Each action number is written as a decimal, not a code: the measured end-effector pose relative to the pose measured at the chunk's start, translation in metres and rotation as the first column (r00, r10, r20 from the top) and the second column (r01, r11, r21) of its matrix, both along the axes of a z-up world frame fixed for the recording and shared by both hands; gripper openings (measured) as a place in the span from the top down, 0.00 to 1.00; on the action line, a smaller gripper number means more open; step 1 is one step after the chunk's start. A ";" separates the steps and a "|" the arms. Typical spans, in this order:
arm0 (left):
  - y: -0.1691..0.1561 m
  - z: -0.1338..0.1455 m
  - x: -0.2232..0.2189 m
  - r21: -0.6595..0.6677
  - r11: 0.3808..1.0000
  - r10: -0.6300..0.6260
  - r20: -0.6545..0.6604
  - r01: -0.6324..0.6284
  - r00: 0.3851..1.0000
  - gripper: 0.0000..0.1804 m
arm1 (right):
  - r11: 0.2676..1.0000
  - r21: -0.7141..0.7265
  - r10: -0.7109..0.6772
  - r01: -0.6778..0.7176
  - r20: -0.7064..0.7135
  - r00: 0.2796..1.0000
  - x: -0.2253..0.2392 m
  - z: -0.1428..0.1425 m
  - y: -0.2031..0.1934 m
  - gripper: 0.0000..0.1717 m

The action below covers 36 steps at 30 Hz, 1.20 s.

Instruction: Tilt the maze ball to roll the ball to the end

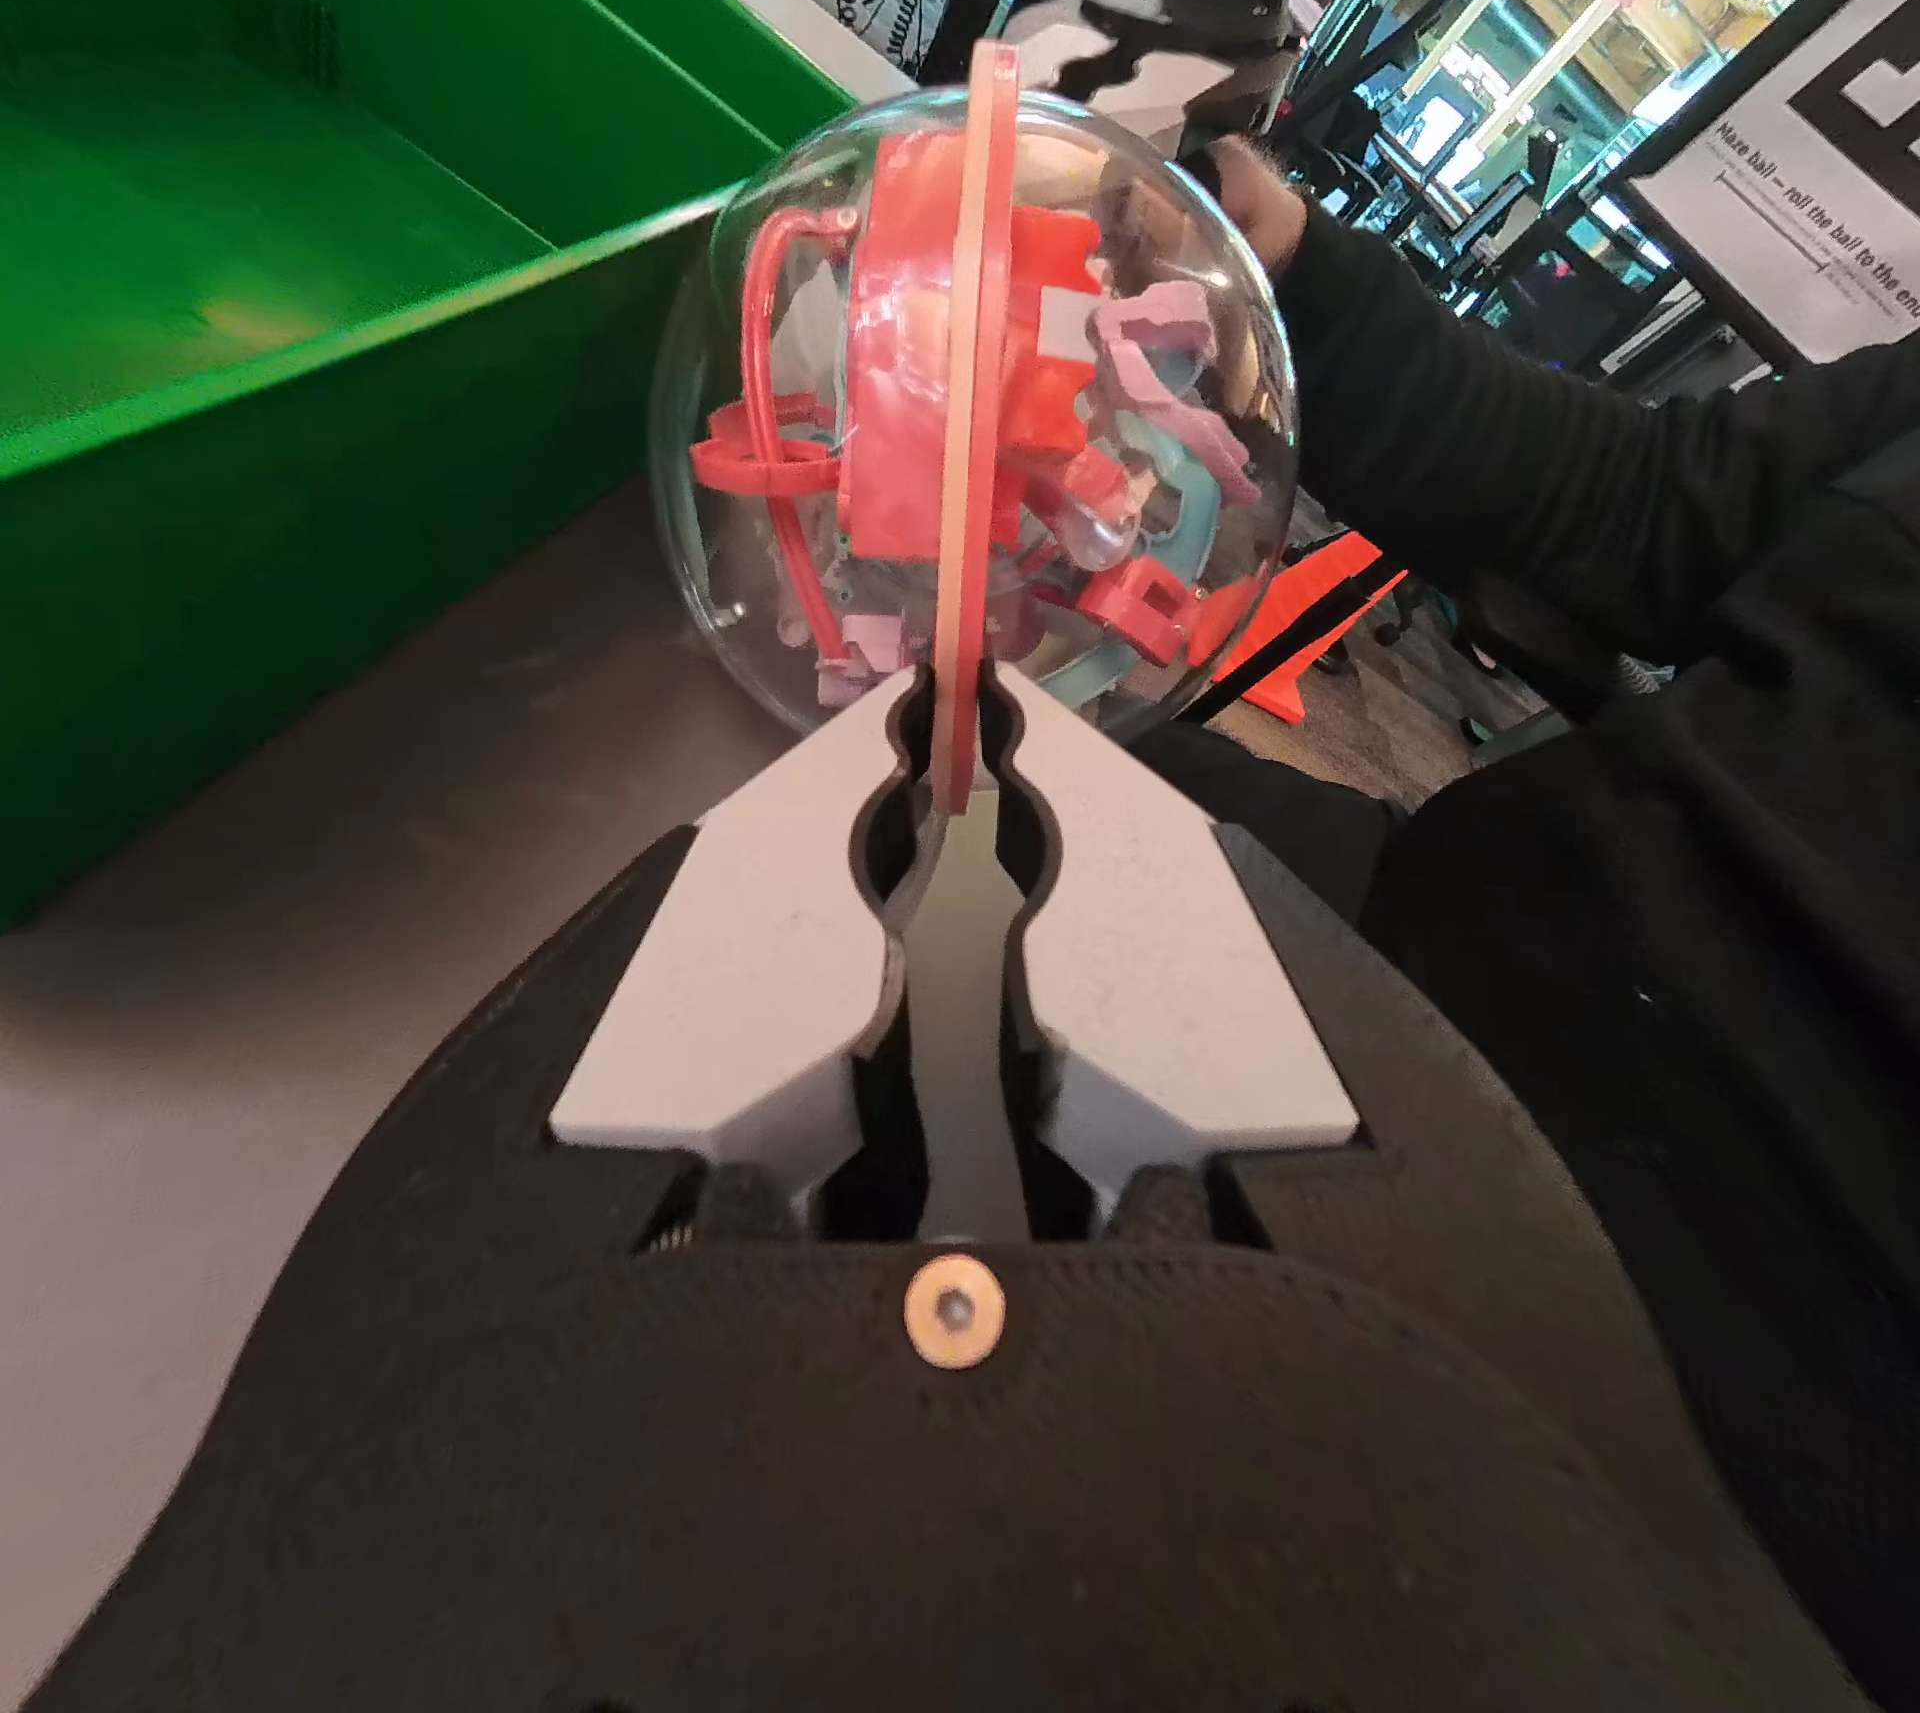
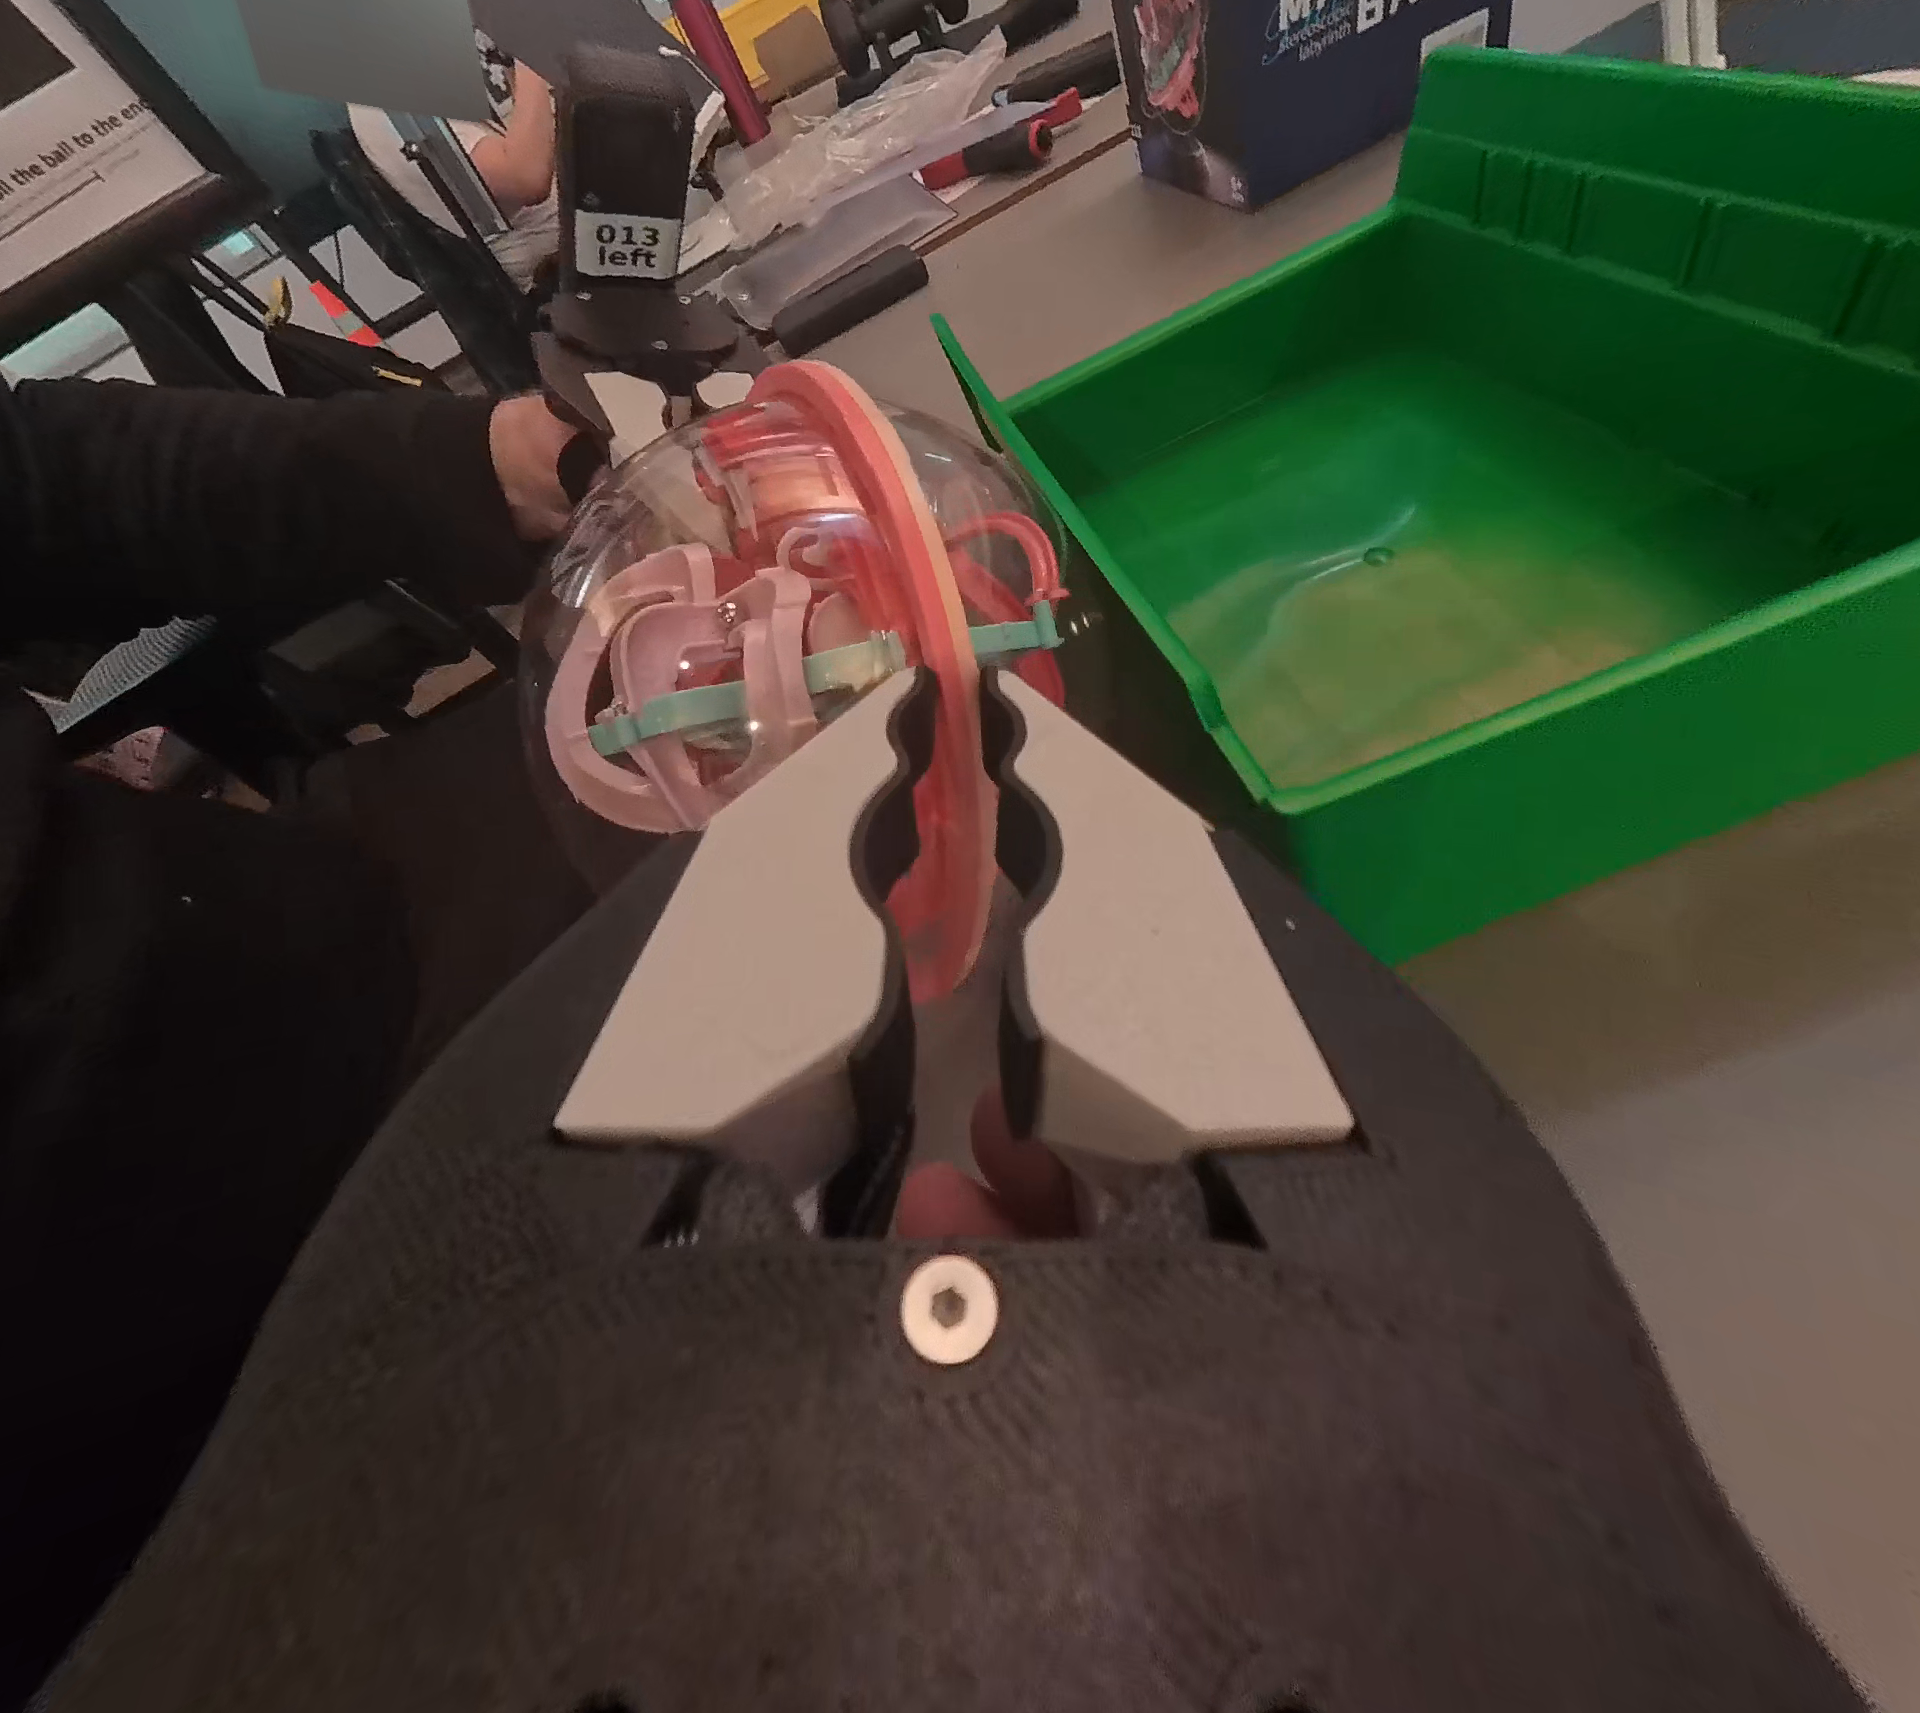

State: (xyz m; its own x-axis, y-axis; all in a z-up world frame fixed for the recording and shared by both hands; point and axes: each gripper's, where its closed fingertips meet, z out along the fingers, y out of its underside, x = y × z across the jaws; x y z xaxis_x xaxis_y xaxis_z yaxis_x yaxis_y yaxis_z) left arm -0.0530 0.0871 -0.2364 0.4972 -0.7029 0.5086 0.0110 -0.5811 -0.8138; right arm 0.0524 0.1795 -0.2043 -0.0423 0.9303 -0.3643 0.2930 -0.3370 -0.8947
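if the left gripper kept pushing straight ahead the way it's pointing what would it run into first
The left gripper already has its fingertips on the pink rim ring of the maze ball, so it would press straight into the clear sphere. Beyond that, probably the right gripper on the ball's far side, though depth is unclear.

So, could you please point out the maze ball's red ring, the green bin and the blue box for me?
red ring (image 1: 975, 375), left wrist view, on the flat band circling the clear sphere.
green bin (image 2: 1382, 816), right wrist view, on its near front wall.
blue box (image 2: 1340, 63), right wrist view, on its front face.
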 end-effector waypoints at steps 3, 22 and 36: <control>0.007 0.003 -0.002 0.013 0.999 0.043 0.008 -0.043 0.999 0.91 | 0.999 -0.029 -0.017 0.017 -0.002 1.000 0.003 -0.003 0.002 0.96; 0.014 0.023 -0.003 -0.048 0.997 0.069 0.123 -0.063 0.990 0.96 | 0.987 -0.150 -0.050 0.055 0.036 0.998 0.013 -0.024 -0.006 0.97; 0.039 0.033 -0.009 -0.141 0.988 0.084 0.137 -0.064 0.987 0.96 | 0.973 -0.221 -0.056 0.072 0.077 0.995 0.015 -0.047 -0.019 0.97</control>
State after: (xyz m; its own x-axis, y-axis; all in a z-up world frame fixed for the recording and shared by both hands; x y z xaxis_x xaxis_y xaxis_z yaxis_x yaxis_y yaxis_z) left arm -0.0616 0.1260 -0.2035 0.4607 -0.5864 0.6663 0.1682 -0.6794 -0.7142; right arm 0.0678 0.1604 -0.2512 0.0476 0.8251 -0.5630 0.3231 -0.5460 -0.7729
